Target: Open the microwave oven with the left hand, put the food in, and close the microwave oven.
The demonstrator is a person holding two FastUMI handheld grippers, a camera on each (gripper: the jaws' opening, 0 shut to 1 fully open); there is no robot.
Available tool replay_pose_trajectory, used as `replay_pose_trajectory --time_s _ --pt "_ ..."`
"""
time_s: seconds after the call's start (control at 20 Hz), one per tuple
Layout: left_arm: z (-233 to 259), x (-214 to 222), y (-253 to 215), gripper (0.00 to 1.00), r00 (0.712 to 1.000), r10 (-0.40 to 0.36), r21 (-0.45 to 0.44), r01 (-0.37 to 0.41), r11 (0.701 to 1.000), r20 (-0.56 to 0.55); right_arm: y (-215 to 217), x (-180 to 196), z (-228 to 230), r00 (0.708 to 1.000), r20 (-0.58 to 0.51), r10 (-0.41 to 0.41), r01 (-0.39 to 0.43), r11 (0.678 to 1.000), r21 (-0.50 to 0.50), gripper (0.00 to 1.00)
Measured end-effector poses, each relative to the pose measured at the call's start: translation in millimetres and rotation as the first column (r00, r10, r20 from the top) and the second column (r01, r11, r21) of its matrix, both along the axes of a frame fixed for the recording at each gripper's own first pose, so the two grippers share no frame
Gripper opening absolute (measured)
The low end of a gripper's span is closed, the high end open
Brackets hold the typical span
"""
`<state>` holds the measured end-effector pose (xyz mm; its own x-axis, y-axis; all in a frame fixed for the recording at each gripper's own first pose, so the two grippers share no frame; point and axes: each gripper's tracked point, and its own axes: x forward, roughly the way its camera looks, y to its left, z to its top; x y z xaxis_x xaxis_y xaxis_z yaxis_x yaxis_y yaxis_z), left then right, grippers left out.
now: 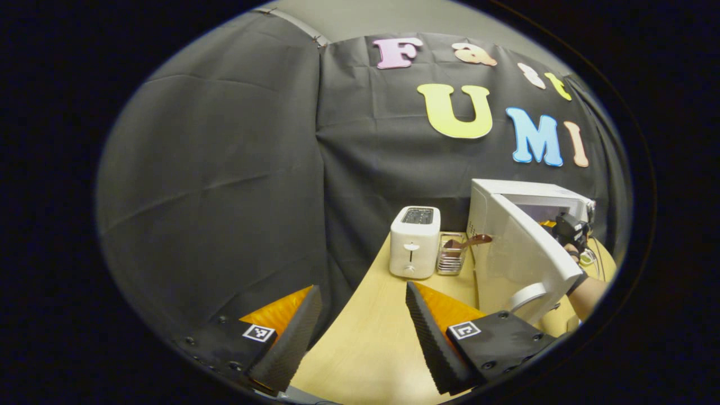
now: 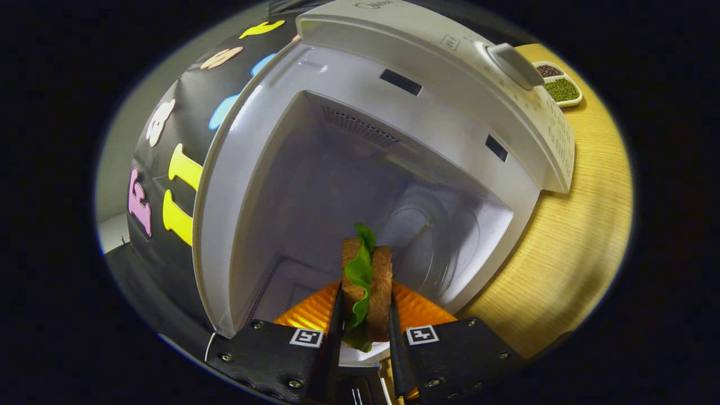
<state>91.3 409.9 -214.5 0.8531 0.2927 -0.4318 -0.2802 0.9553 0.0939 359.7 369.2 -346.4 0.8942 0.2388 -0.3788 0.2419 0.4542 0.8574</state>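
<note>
In the right gripper view, the right gripper [image 2: 363, 320] has its jaws clamped on a sandwich [image 2: 367, 281]: two brown bread slices with a green lettuce leaf between them, the leaf sticking out past the far end. The sandwich stands on edge, its long axis running straight ahead along the fingers toward 12 o'clock, its far end at the mouth of the microwave oven [image 2: 394, 140]. The cavity beyond is pale grey and bare, with a vent grille on the wall toward 12 o'clock and a round turntable [image 2: 433, 236] toward 2 o'clock; there is open room on every side of the sandwich inside. At 2 o'clock the wooden bench [image 2: 585, 225] runs alongside the oven's control panel, whose knob [image 2: 514, 64] sticks out, and farther off at 1 o'clock sits a small divided dish [image 2: 557, 83] of dark and green grains.

In the left gripper view, the left gripper [image 1: 360, 326] hangs with its jaws wide apart, holding nothing, over the near edge of the bench. Past it at 1 o'clock stands a white toaster [image 1: 415, 242], with a wire basket [image 1: 451, 254] holding a brown utensil just beside it. At 2 o'clock the oven door [image 1: 531, 261] is swung open toward the camera, its handle [image 1: 526, 295] low on the near edge, and behind the door a hand reaches the other gripper into the cavity.
</note>
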Motion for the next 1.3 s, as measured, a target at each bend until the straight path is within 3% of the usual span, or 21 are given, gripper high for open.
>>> replay_pose_trajectory --time_s 0.25,0.3,0.35,0.4,0.45,0.7,0.9,1.05,1.1,1.25,1.3 --pt "-9.8 6.1 -5.7 0.99 1.000 -0.011 -0.023 0.011 1.000 -0.003 -22.6 -8.8 -11.2 0.998 -0.065 -0.022 0.006 0.974 -0.227 0.47" --pt "-11.0 7.2 -7.8 0.99 1.000 -0.017 -0.024 0.017 1.000 -0.003 -21.6 -7.0 -16.1 0.997 -0.067 -0.024 0.004 0.958 -0.286 0.63" --pt "-12.7 9.0 -11.2 0.99 1.000 -0.023 -0.026 0.023 0.999 -0.004 -26.6 -8.0 -15.1 0.997 -0.068 -0.022 -0.003 0.940 -0.341 0.69" --pt "-14.4 10.4 -14.6 0.99 1.000 -0.030 -0.030 0.029 0.999 -0.005 -31.3 -11.2 -10.0 0.998 -0.059 -0.012 -0.012 0.921 -0.388 0.91" --pt "-17.0 10.6 -18.6 0.99 0.999 -0.038 -0.034 0.038 0.999 -0.004 -34.3 -12.7 -1.9 0.999 -0.038 0.001 -0.017 0.903 -0.429 0.98" --pt "-34.5 18.9 -50.2 0.99 0.995 -0.095 -0.082 0.095 0.992 0.008 -50.0 -34.3 53.9 0.991 0.052 0.120 -0.067 0.809 -0.584 0.98" --pt "-42.9 24.5 -76.3 0.98 0.991 -0.135 -0.097 0.136 0.986 0.013 -74.6 -65.4 114.8 0.975 0.128 0.182 -0.060 0.768 -0.638 0.98" --pt "-49.7 25.9 -89.7 0.51 0.988 -0.152 -0.098 0.152 0.983 0.005 -91.6 -92.9 153.2 0.958 0.166 0.233 -0.068 0.750 -0.658 0.98" --pt "-49.8 26.1 -94.0 0.60 0.988 -0.153 -0.099 0.152 0.983 0.004 -99.5 -103.5 164.2 0.954 0.175 0.242 -0.066 0.742 -0.668 0.98" --pt "-43.0 21.8 -97.9 0.51 0.991 -0.133 -0.085 0.133 0.987 0.008 -127.7 -134.1 193.8 0.943 0.201 0.266 -0.049 0.709 -0.704 0.98" --pt "-37.8 22.3 -103.0 0.39 0.991 -0.132 -0.081 0.133 0.988 0.017 -134.9 -144.7 201.4 0.939 0.209 0.272 -0.048 0.706 -0.707 0.98"
